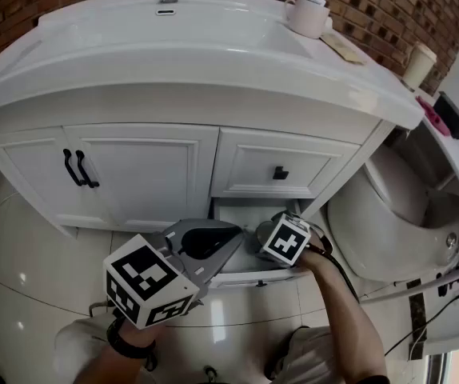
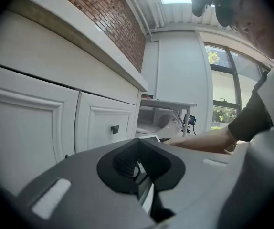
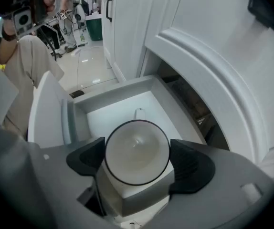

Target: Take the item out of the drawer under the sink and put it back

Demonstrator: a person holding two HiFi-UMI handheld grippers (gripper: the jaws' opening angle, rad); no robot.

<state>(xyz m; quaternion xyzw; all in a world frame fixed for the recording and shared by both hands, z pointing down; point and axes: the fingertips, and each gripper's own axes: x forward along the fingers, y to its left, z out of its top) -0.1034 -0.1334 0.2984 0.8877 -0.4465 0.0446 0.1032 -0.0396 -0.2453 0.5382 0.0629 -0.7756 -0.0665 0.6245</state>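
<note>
The lower drawer (image 1: 241, 212) under the sink is pulled out, and its white front (image 1: 245, 278) faces me. My right gripper (image 1: 265, 235) reaches down into it. In the right gripper view a white cup (image 3: 136, 150) with a dark rim stands in the drawer (image 3: 112, 93), right between the pads. The right gripper (image 3: 138, 162) is open around the cup, its jaws at their widest. My left gripper (image 1: 220, 242) hovers just left of the drawer. In its own view the left gripper (image 2: 139, 163) is shut on nothing.
Above the open drawer is a shut drawer with a black knob (image 1: 280, 173). Two cabinet doors with black handles (image 1: 80, 169) are to the left. A toilet (image 1: 397, 214) stands close on the right. A mug (image 1: 308, 16) and a paper cup (image 1: 418, 64) stand on the counter.
</note>
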